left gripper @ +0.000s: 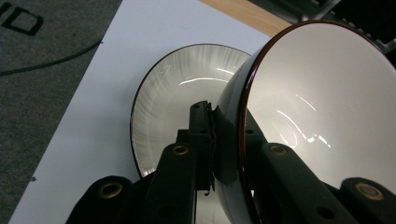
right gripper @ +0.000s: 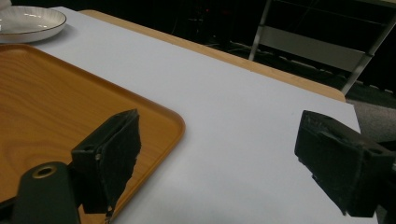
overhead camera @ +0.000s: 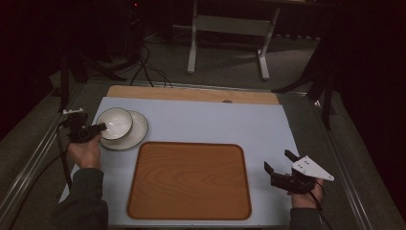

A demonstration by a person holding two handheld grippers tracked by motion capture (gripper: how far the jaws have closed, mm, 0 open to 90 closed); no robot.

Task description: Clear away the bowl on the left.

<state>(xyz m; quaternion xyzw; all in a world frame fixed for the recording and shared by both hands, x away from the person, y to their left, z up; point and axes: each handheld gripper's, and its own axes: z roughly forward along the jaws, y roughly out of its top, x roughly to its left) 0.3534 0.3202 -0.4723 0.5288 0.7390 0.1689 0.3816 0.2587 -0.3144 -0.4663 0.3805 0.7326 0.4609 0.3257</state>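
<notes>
L tool (overhead camera: 95, 129) was clamped on the rim of a white bowl (overhead camera: 115, 123), one jaw inside, one outside; bowl tilted over a white plate (overhead camera: 136, 134) at the worktop's (overhead camera: 201, 120) far-left corner. R tool (overhead camera: 277, 166) had its jaws wide apart w/ nothing between, low over the worktop just R of a wooden tray (overhead camera: 189, 179).
</notes>
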